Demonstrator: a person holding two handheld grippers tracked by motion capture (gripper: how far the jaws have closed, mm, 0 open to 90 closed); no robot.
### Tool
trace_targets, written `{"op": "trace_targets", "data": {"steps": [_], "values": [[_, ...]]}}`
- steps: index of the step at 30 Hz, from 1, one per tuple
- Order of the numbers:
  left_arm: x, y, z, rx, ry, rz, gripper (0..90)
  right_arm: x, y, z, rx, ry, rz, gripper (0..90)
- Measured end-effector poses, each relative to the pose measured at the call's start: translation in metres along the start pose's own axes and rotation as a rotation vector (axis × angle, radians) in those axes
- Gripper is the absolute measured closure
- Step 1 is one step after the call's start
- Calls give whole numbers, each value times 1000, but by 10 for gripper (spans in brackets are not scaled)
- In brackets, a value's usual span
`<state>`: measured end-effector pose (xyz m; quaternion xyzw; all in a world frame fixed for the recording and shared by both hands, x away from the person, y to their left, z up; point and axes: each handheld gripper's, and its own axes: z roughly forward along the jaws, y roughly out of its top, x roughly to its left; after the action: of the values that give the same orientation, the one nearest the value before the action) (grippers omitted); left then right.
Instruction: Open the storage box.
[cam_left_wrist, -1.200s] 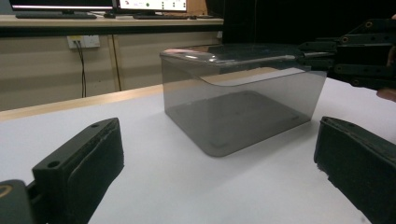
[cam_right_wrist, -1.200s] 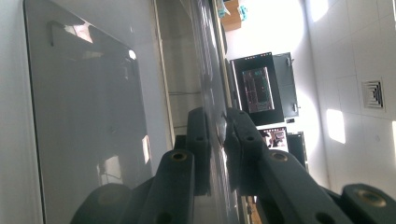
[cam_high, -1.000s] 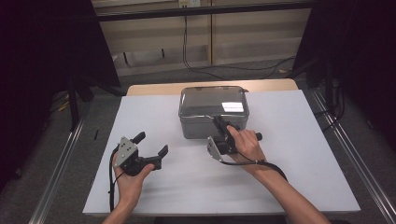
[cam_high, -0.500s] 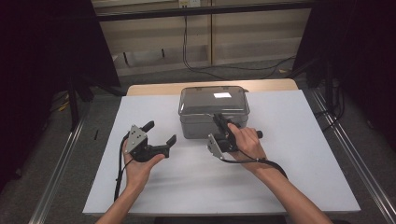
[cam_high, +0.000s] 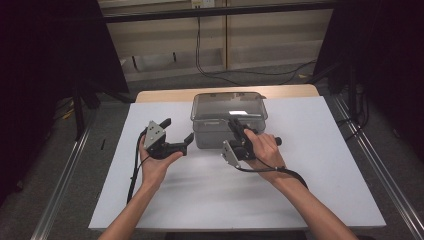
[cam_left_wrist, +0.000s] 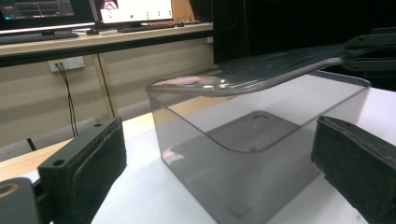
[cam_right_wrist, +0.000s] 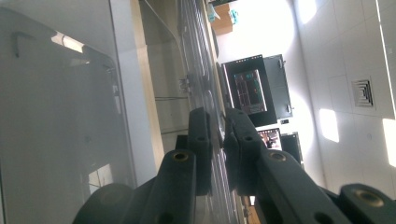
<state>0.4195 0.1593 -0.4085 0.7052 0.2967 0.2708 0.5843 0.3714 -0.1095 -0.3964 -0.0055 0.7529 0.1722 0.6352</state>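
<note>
Here's the clear grey plastic box (cam_high: 227, 122) sitting just above centre of the high view, on the white sheet covering the bench (cam_high: 310, 190). Its lid (cam_high: 229, 104) is tilted: in the left gripper view the lid (cam_left_wrist: 261, 70) slants up toward the upper right of the frame, lifted off the box (cam_left_wrist: 252, 154) on that side. The right claw (cam_high: 235, 125) is clenched on the lid's near edge, just right of centre in the high view, and in the right gripper view its two black pads (cam_right_wrist: 199, 154) pinch the thin transparent lid (cam_right_wrist: 196, 70) between them, running up the middle of the frame. Over on the left of the high view, the left claw (cam_high: 176, 131) sits released, jaws spread wide, just beside the box's left wall without touching it. In its own view both foam-faced pads (cam_left_wrist: 100, 158) stand at the frame's lower corners with the box between them.
</note>
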Motion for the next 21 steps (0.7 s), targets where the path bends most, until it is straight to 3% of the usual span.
{"op": "trace_targets", "data": {"steps": [7,14,18,21], "values": [[3,4,18,4,-3,22,51,-5,1,1,-6,-4,-9,820],[6,5,31,2,0,17,74,-8,1,1,-1,-5,-2,822],[9,10,38,6,7,37,94,-9,1,2,-4,-6,-5,823],[9,14,43,-5,0,21,103,-12,0,2,-5,-8,-7,824]]}}
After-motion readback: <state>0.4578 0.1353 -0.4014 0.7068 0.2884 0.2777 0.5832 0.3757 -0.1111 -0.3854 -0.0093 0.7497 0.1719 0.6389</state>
